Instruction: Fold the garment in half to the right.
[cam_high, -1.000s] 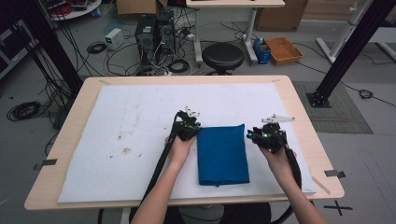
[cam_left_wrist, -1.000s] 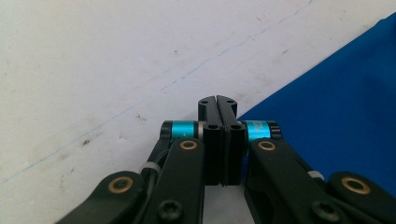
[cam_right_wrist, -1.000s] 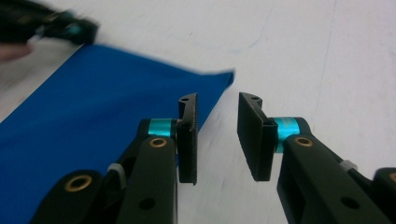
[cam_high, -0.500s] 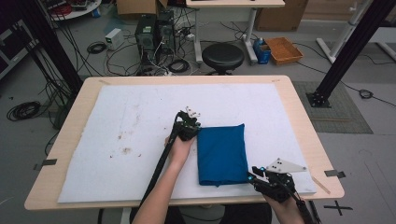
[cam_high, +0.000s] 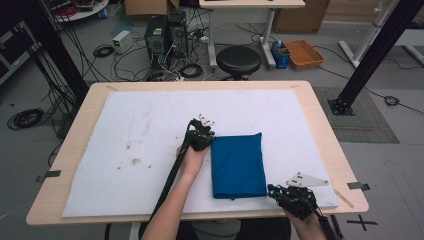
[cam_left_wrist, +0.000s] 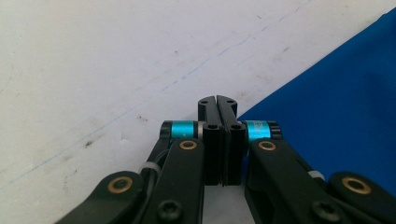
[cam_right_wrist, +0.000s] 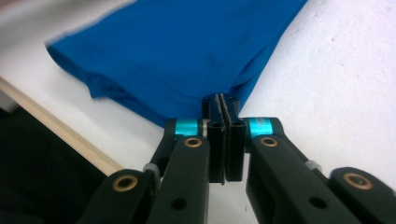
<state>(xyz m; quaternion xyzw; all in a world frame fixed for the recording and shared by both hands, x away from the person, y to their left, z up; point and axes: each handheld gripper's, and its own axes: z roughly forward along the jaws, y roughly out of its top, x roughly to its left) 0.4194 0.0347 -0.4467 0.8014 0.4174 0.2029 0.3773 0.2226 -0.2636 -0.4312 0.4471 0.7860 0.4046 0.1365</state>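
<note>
A folded blue cloth (cam_high: 237, 165) lies on the white mat (cam_high: 150, 130), right of centre. My left gripper (cam_high: 201, 134) rests shut at the cloth's far left corner; in the left gripper view its tips (cam_left_wrist: 217, 100) meet beside the cloth's edge (cam_left_wrist: 336, 116), nothing visible between them. My right gripper (cam_high: 272, 190) sits at the cloth's near right corner by the table's front edge. Its jaws have just been closing, and in the right gripper view the tips (cam_right_wrist: 219, 99) are pressed together on the cloth's folded corner (cam_right_wrist: 187, 46).
Brown stains (cam_high: 132, 160) mark the mat's left half. The wooden table edge (cam_right_wrist: 60, 135) runs close to the right gripper. Beyond the table stand a black stool (cam_high: 239, 60), computer towers (cam_high: 162, 35), an orange box (cam_high: 304, 52) and a black frame post (cam_high: 370, 55).
The right gripper has come from the cloth's far right corner toward the person, down to its near right corner. The left gripper and hand have stayed put.
</note>
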